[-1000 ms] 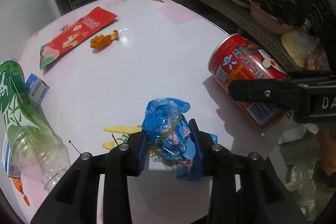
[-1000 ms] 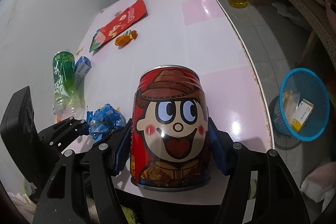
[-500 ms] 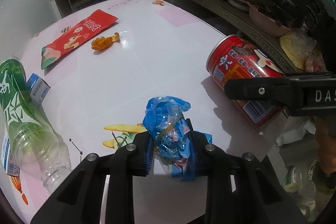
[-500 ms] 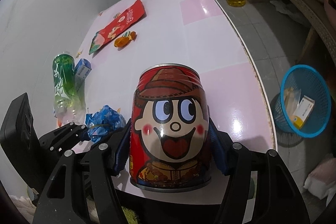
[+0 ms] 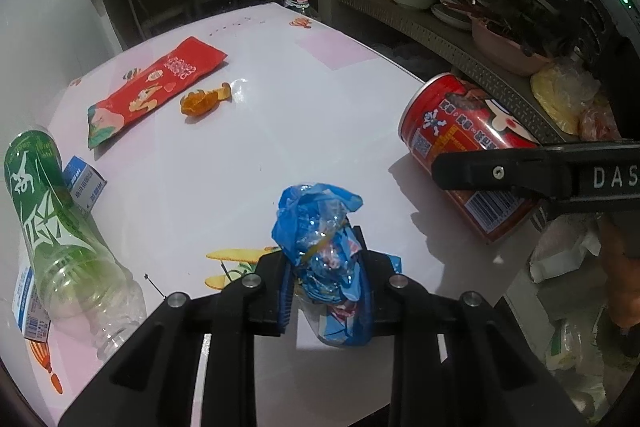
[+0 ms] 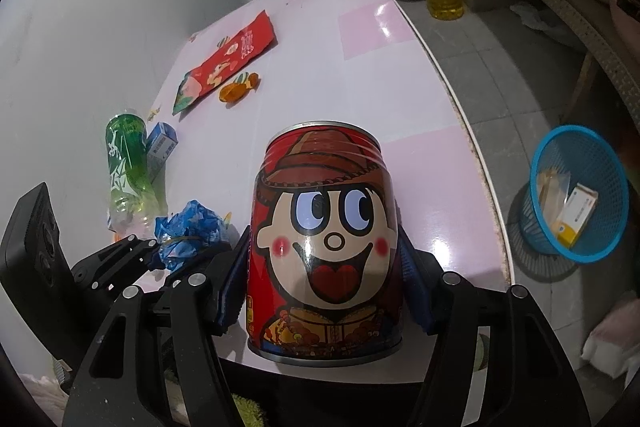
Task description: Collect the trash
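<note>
From the left wrist, the left gripper (image 5: 324, 291) is pinched narrow on a crumpled blue wrapper (image 5: 320, 243) near the table's (image 5: 280, 131) front edge — light, soft and springy, best held through its bulk. From the right wrist, the right gripper (image 6: 324, 283) clamps the red can (image 6: 325, 239) at mid-body (thin-walled, probably slick, so a moderate squeeze). The table edge curves close on the right; the blue basket (image 6: 576, 251) stands on the floor beyond — open room that way.

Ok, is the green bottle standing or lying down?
Lying down. The green bottle lies on its side on the table, open uncapped mouth toward the camera, beside a small blue carton. It looks empty.
</note>
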Tool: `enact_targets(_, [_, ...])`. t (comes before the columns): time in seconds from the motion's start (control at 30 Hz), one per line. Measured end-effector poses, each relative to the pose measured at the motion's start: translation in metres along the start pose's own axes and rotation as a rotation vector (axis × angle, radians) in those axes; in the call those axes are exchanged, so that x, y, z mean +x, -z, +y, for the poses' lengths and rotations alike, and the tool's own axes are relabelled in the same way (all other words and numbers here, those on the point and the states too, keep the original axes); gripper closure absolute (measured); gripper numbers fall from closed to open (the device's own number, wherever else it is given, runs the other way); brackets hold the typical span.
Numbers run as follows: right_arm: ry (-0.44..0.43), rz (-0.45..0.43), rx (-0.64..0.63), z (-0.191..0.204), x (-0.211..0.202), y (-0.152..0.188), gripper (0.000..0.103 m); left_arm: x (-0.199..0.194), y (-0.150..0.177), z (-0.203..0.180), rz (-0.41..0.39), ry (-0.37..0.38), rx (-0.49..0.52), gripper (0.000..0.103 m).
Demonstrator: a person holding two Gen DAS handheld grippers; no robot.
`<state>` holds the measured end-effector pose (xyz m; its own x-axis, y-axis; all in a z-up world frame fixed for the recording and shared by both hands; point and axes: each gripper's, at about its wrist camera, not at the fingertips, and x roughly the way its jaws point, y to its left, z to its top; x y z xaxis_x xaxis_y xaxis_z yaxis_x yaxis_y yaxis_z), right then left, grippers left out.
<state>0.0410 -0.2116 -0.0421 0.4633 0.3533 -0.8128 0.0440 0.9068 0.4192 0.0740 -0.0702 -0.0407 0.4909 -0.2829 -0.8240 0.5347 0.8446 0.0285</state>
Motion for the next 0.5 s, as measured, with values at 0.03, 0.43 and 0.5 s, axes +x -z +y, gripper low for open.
enact_targets(0.03, [-0.001, -0.003, 0.000, 0.000, -0.001, 0.000, 0.041, -0.001, 0.000, 0.000, -0.002, -0.001, 0.001, 0.079])
enact_targets(0.43, [-0.016, -0.034, 0.035, -0.004, -0.011, 0.002, 0.041, -0.007, -0.002, 0.003, -0.030, 0.020, -0.003, 0.079])
enact_targets(0.5, [-0.019, -0.038, 0.044, -0.004, -0.012, 0.003, 0.041, -0.007, -0.003, 0.004, -0.031, 0.020, -0.002, 0.079])
